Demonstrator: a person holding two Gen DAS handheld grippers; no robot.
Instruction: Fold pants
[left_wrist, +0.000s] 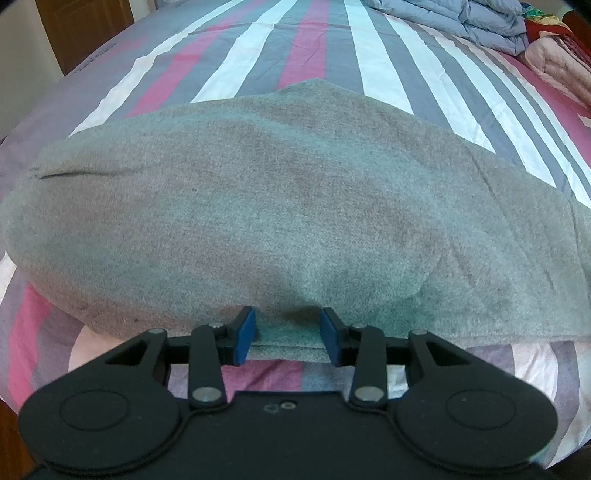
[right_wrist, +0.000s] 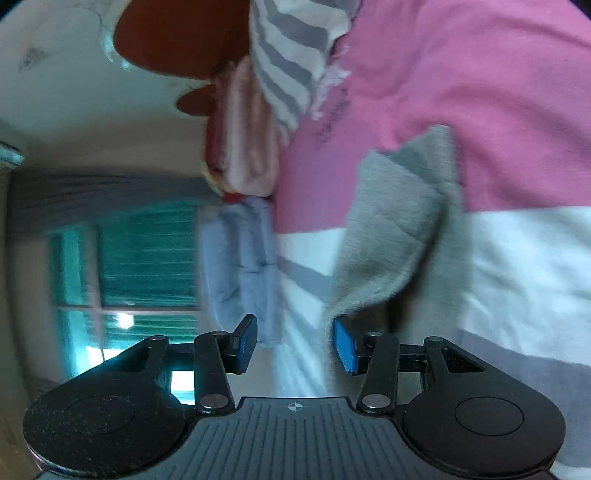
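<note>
The grey pants (left_wrist: 266, 214) lie folded in a wide flat bundle on the striped bedsheet (left_wrist: 303, 48). My left gripper (left_wrist: 288, 334) is open, its blue pads on either side of the pants' near edge, low over the bed. In the right wrist view, which is rolled sideways and blurred, a corner of the grey pants (right_wrist: 391, 236) rests on the sheet. My right gripper (right_wrist: 295, 341) is open and empty, with its right pad close to that cloth corner.
A folded blue quilt (left_wrist: 458, 18) and a pink blanket (left_wrist: 557, 70) lie at the far right of the bed. The blue quilt (right_wrist: 240, 266) and pink blanket (right_wrist: 243, 136) also show in the right wrist view, beside a window (right_wrist: 140, 258). A wooden door (left_wrist: 85, 29) stands far left.
</note>
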